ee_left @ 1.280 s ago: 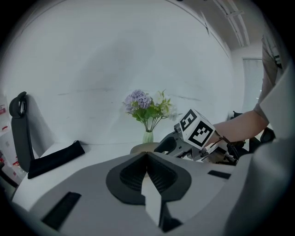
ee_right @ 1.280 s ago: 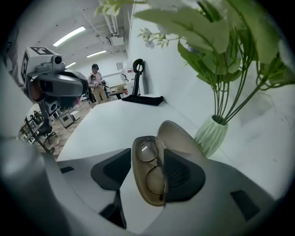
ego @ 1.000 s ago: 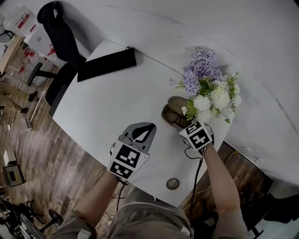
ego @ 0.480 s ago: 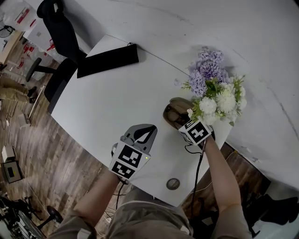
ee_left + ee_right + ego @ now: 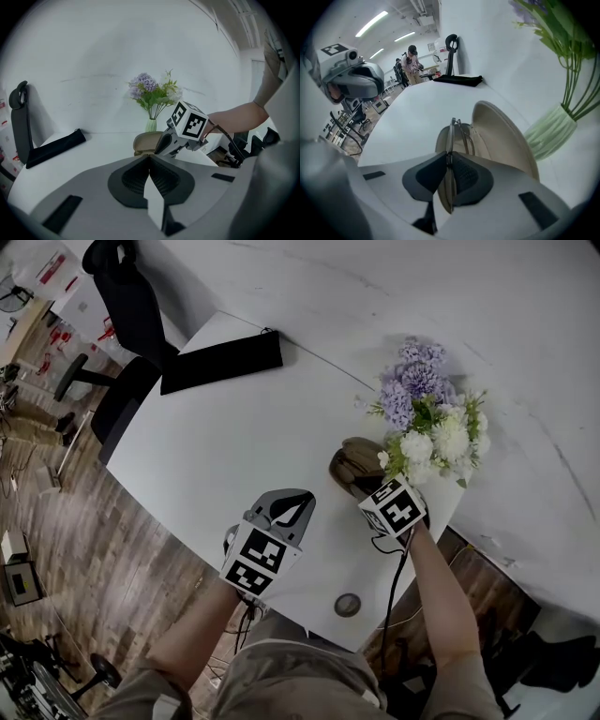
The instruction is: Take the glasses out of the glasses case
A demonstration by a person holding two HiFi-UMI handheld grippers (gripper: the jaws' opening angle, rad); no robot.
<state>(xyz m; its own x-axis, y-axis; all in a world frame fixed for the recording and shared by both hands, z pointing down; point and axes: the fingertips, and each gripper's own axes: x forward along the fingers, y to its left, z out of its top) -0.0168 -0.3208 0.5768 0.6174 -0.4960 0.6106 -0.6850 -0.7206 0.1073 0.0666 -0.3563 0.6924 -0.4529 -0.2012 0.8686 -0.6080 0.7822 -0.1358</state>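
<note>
An open tan glasses case (image 5: 349, 461) lies on the white table (image 5: 234, 456) next to the flowers. In the right gripper view its lid (image 5: 502, 136) stands up and thin-framed glasses (image 5: 458, 132) rest on edge in it. My right gripper (image 5: 449, 161) points steeply down into the case. Its jaws are closing, and the pads press on the glasses' frame. In the head view this gripper (image 5: 370, 487) is at the case's near rim. My left gripper (image 5: 150, 164) is shut on nothing and hovers over the table (image 5: 281, 510), left of the case (image 5: 144, 140).
A vase of purple and white flowers (image 5: 427, 423) stands right behind the case. A black pouch (image 5: 220, 362) lies at the table's far corner, with an office chair (image 5: 122, 306) beyond it. A round grommet (image 5: 347, 606) sits near the front edge. People (image 5: 412, 61) stand far off.
</note>
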